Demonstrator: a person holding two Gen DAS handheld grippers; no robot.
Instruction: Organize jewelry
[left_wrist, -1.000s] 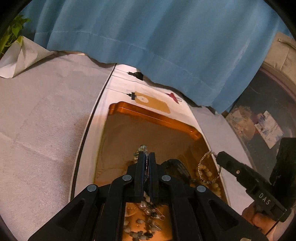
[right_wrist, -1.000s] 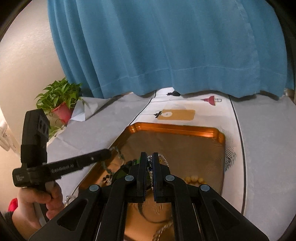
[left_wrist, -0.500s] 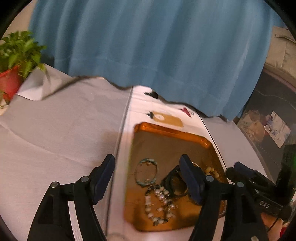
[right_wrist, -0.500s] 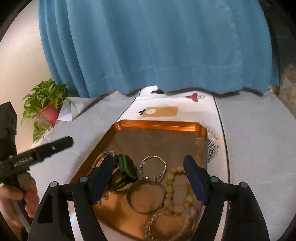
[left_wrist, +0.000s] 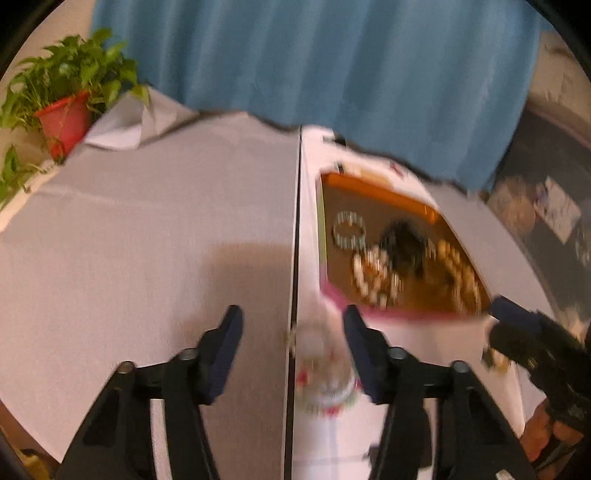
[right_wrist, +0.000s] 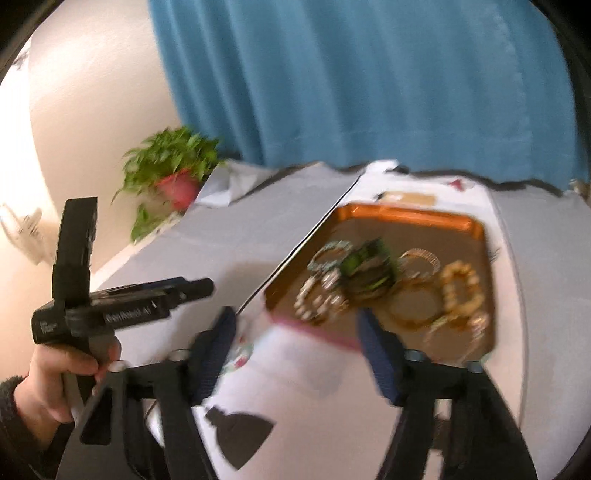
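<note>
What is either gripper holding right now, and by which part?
Nothing. The left gripper and right gripper have open, empty jaws; the jewelry lies in the tray.

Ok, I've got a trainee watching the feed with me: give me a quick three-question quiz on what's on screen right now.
1. True or false: both pairs of jaws stand apart with no jewelry between them.
2. Where does all the visible jewelry lie? A) on the grey cloth B) in the orange tray C) in the plant pot
3. Name the item standing at the table's far left corner.

Key:
1. True: the left gripper and right gripper are both empty, jaws having just narrowed.
2. B: the bracelets lie in the orange tray.
3. A potted plant in a red pot.
</note>
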